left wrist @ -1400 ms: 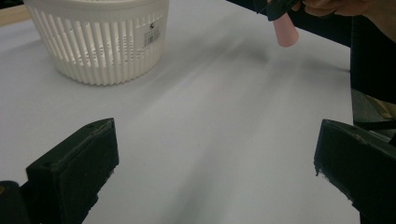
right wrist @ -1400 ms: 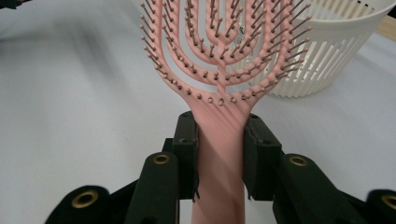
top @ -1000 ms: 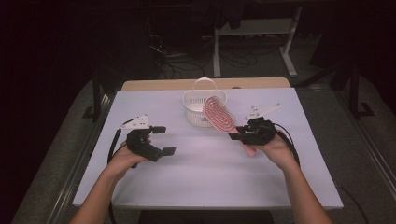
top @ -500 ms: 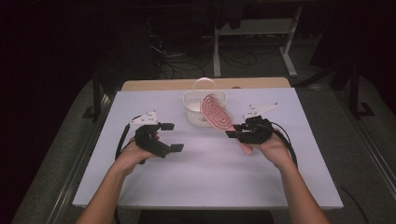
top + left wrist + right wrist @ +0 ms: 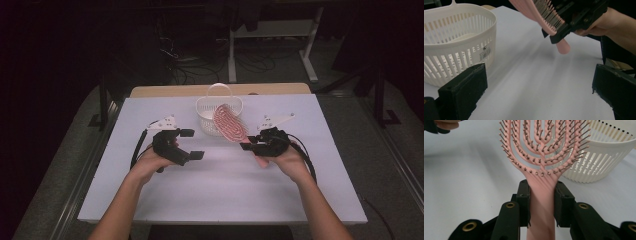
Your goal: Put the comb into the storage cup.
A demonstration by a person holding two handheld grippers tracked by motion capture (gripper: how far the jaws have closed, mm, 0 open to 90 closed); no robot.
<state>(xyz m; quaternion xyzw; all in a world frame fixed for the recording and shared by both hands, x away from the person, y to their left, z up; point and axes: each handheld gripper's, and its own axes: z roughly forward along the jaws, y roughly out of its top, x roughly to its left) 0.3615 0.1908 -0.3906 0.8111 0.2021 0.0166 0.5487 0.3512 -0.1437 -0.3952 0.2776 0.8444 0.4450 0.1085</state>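
A pink vented hairbrush [image 5: 229,122] [image 5: 541,152] is held by its handle in my right gripper [image 5: 248,146] [image 5: 541,203], whose jaws are shut on it. The brush head leans up and left over the rim of a white slotted basket [image 5: 217,116] [image 5: 451,42] [image 5: 604,157] at the table's far middle. In the left gripper view the brush [image 5: 544,15] hangs above the sheet with its handle end poking below the right gripper's jaw. My left gripper [image 5: 192,144] [image 5: 539,92] hovers left of the basket, open, with nothing between its jaws.
A white sheet [image 5: 225,190] covers the table, with a strip of wooden tabletop [image 5: 280,88] behind it. Beyond the table stand a dark floor, cables and a white frame [image 5: 270,45].
My left gripper has slid right, toward the basket. The right gripper and the brush have stayed nearly where they were.
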